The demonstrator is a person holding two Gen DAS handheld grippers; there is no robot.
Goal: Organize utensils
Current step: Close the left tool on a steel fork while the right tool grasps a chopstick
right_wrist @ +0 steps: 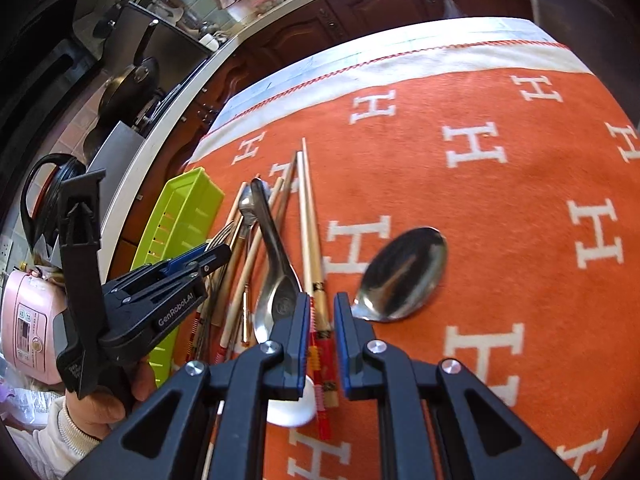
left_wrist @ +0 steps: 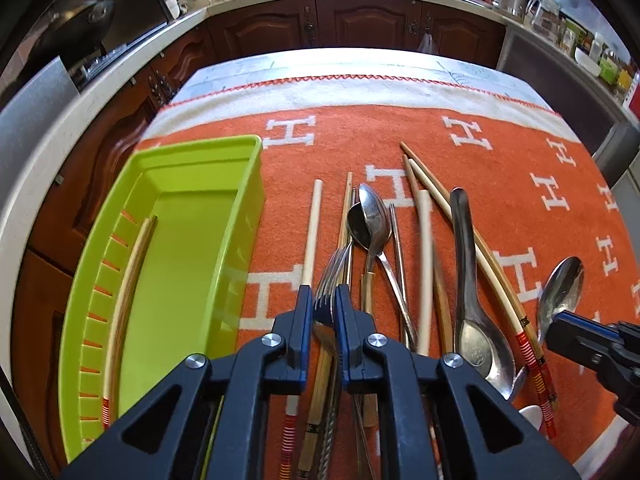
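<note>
A pile of utensils lies on the orange cloth (left_wrist: 460,152): chopsticks, metal spoons and a fork. My left gripper (left_wrist: 322,304) is shut on the fork (left_wrist: 330,276) near its tines. A lime green tray (left_wrist: 168,248) sits at the left and holds one chopstick (left_wrist: 128,300). My right gripper (right_wrist: 322,312) is open, with a pair of red-banded chopsticks (right_wrist: 314,240) between its fingers. A large metal spoon (right_wrist: 404,276) lies just right of it, and a deep steel spoon (right_wrist: 276,264) just left. The left gripper also shows in the right wrist view (right_wrist: 212,254).
A white spoon (right_wrist: 290,410) lies under my right gripper. The table's far edge (left_wrist: 340,64) faces dark wooden cabinets (left_wrist: 360,24). A counter with a pan (right_wrist: 132,80) runs along the left. A pink cooker (right_wrist: 28,320) stands at the near left.
</note>
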